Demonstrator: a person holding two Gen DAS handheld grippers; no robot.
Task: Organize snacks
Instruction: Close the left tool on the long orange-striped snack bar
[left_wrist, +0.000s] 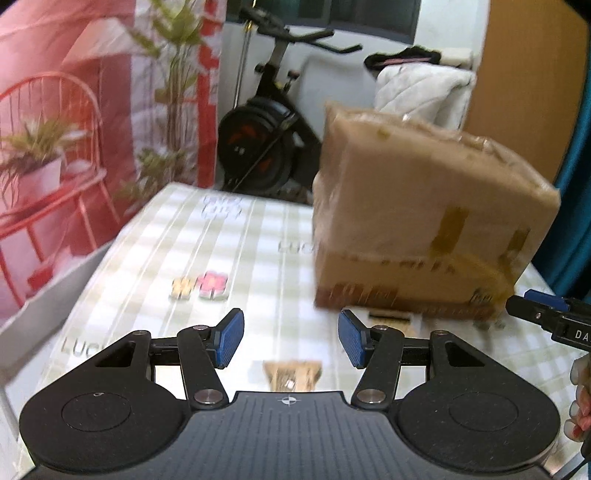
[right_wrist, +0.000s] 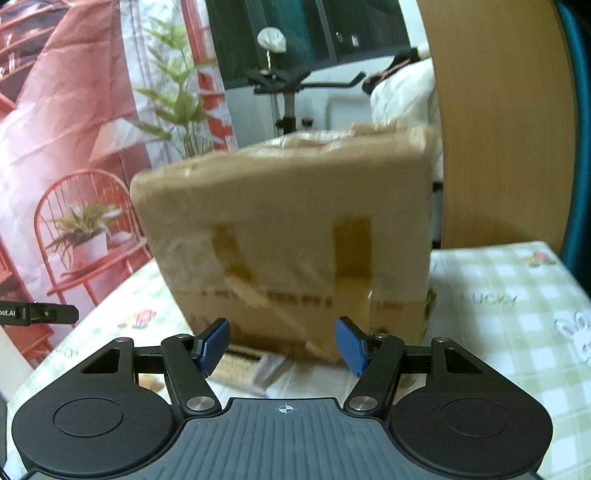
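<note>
Dim indoor light — motion-blurred, soft focus, edges fisheye-bent.

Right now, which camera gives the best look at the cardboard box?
The right wrist view: the cardboard box sits centred, its taped front face filling the frame. The left wrist view shows it off to the right, corner-on and blurred.
</note>
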